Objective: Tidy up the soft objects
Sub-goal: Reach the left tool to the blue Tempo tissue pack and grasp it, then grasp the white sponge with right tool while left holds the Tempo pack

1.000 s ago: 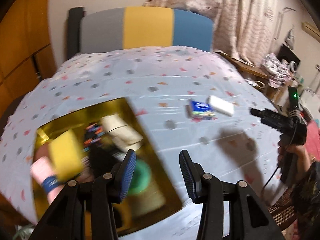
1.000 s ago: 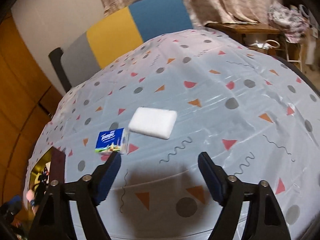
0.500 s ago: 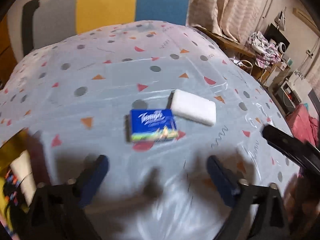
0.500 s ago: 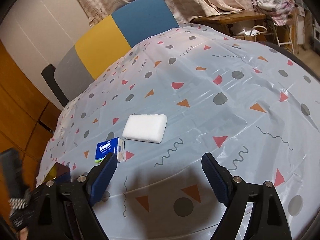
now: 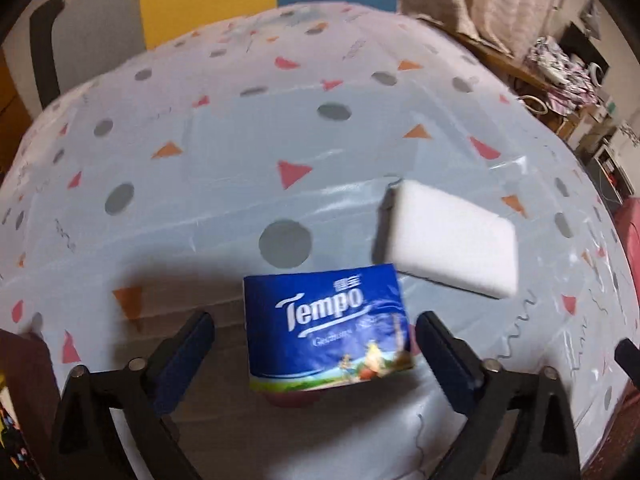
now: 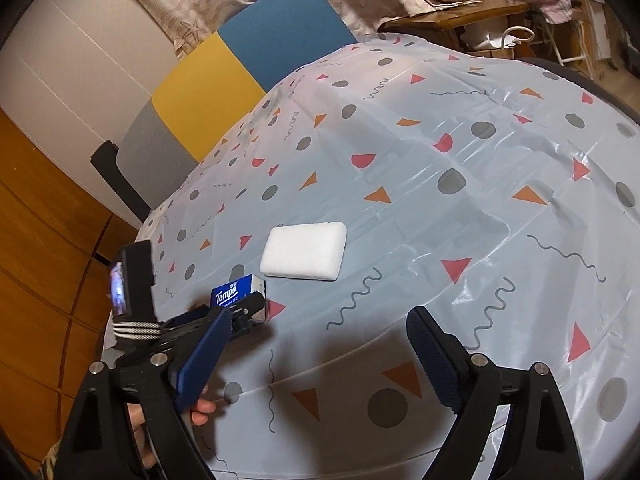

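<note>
A blue Tempo tissue pack [image 5: 326, 330] lies on the patterned tablecloth [image 5: 240, 168]. My left gripper [image 5: 314, 354] is open, its fingers on either side of the pack without touching it. A white sponge [image 5: 452, 238] lies just right of and behind the pack. In the right wrist view the pack [image 6: 236, 294] and the sponge [image 6: 306, 250] lie left of centre, with the left gripper [image 6: 240, 316] at the pack. My right gripper [image 6: 320, 352] is open and empty above the cloth, nearer than the sponge.
A grey, yellow and blue chair back [image 6: 232, 68] stands behind the table. A wooden side table with clutter [image 6: 452, 12] is at the far right. A corner of the gold box [image 5: 12, 432] shows at the lower left edge.
My left gripper has swung from over the gold box to the tissue pack and closed in until its open fingers straddle it. My right gripper has drifted back a little.
</note>
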Demonstrator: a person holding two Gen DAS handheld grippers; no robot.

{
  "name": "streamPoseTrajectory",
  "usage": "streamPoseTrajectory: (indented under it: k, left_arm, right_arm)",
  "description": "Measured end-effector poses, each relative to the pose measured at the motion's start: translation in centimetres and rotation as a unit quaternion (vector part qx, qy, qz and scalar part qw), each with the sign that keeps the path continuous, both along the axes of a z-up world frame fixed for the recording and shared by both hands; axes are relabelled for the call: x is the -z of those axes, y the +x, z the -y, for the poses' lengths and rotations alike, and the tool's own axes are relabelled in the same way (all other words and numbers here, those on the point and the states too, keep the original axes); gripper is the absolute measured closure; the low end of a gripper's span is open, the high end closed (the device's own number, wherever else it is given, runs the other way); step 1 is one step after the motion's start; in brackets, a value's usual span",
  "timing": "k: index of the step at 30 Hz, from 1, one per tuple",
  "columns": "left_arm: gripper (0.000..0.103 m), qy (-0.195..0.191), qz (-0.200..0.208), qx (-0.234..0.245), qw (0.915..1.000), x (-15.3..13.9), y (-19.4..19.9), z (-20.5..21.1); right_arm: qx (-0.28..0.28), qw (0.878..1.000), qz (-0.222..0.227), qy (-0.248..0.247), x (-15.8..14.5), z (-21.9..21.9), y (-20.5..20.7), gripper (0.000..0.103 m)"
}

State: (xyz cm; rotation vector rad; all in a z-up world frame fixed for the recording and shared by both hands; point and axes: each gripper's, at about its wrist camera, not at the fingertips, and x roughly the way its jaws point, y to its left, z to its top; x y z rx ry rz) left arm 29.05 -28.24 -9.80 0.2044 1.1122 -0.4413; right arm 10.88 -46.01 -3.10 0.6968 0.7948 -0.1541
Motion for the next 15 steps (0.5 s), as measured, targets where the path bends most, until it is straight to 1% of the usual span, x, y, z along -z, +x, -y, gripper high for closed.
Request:
streamPoseTrajectory:
  k: [1,2,4,6,10,11,14,15]
  left_arm:
    - [0.023,0.001,0.001,-0.005,1.0000,0.1,0.0,-0.2]
    - [0.028,0.008,0.016,-0.010,0.9998,-0.2,-0.3,-0.5]
    - [0.029,-0.005,0.006,-0.005,1.0000,-0.3,-0.5,-1.0]
    - [0.029,-0.006,0.011,-0.009,0.9999,-0.6,-1.3,-1.6]
    - [0.029,-0.012,0.011,-0.015,0.9997,-1.4,-4.2,-3.5]
    - [0.029,-0.016,0.010,-0.011,0.9998,-1.8,-5.0,-3.8]
    - [0.029,-0.033,0.006,-0.006,0.9994,-2.5,-7.3,-4.2]
    - [0.029,-0.037,0.008,-0.004,0.9993,-2.8,-8.1,-4.6]
  right_arm:
    - [0.000,1.000,-0.001,0.002,0.1,0.1,0.0,0.012]
    - [0.001,1.000,-0.003,0.003,0.1,0.1,0.0,0.012]
    - [0.001,1.000,-0.006,0.005,0.3,0.1,0.0,0.011]
    - [-0.003,1.000,-0.010,0.004,0.4,-0.1,0.2,0.011]
    - [-0.012,1.000,-0.020,-0.002,0.7,-0.5,0.4,0.010]
    - [-0.017,0.999,-0.027,-0.002,1.0,-0.7,0.5,0.007]
    - [-0.046,0.998,-0.053,0.002,1.9,-1.4,1.5,0.007]
    - [-0.061,0.996,-0.060,-0.006,1.9,-1.9,1.9,0.007]
